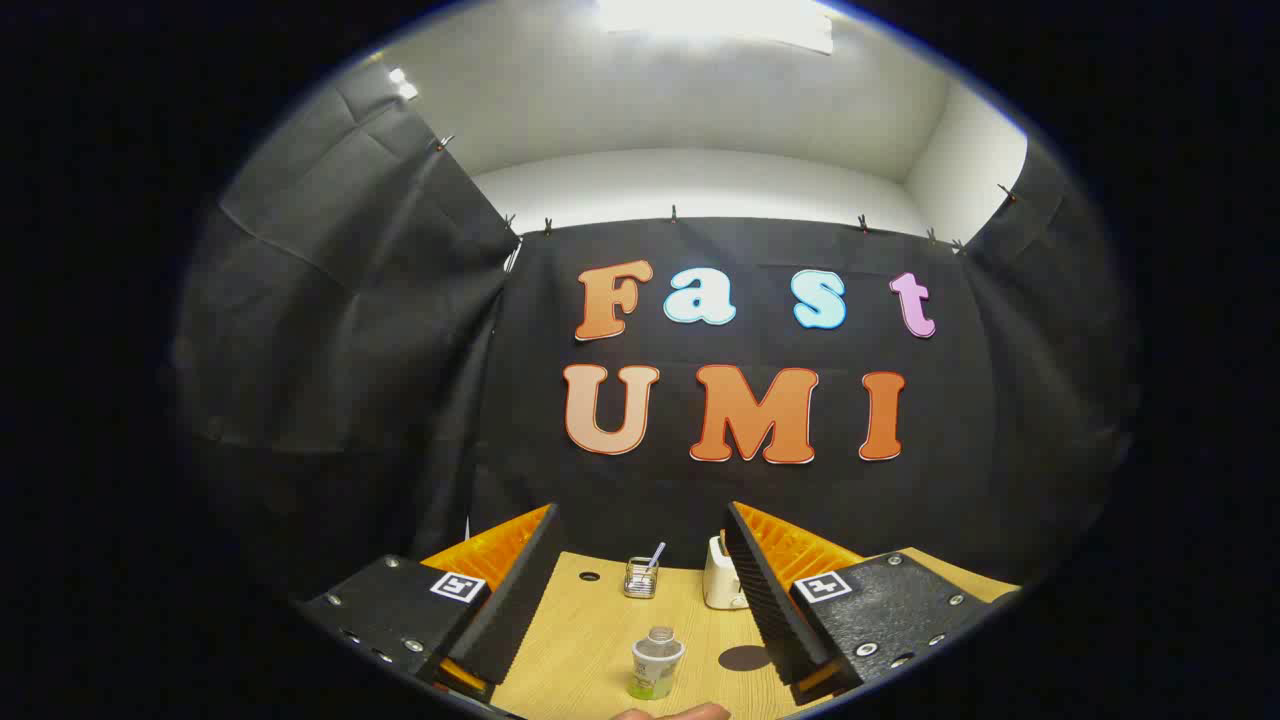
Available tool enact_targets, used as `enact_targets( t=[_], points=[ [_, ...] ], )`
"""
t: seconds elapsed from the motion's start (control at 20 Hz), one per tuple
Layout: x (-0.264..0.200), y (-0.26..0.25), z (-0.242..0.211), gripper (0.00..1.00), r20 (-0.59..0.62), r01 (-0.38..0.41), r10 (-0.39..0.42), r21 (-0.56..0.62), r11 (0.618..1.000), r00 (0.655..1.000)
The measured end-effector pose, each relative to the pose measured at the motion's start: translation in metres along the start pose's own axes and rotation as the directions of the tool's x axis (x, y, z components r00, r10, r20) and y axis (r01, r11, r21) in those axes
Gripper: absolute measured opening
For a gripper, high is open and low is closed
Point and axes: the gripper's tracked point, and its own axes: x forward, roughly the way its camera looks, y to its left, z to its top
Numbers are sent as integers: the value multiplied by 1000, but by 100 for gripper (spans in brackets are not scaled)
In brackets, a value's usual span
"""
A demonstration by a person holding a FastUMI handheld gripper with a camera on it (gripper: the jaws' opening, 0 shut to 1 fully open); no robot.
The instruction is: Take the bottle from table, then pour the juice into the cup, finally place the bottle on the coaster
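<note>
surface point(590, 640): pale wood grain | bottle point(656, 663): small, clear, uncapped, upright; coaster point(744, 657): dark, round, flat | tool point(640, 560): spread wide; nothing gripped

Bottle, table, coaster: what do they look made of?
Bottle: likely clear plastic, see-through neck, pale label wrap around the body.
Table: light wood or wood-look laminate, matte, with visible grain lines.
Coaster: dark, flat, matte disc; material unclear.
The gripper is open, and the bottle stands between its fingers.
</note>
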Motion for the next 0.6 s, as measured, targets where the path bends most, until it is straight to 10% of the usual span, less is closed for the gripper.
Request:
enact_targets(
  t=[0.6],
  points=[
    [-7, 20, 3, 96, -4, -18, 18, -24, 1000, 1000]
  ],
)
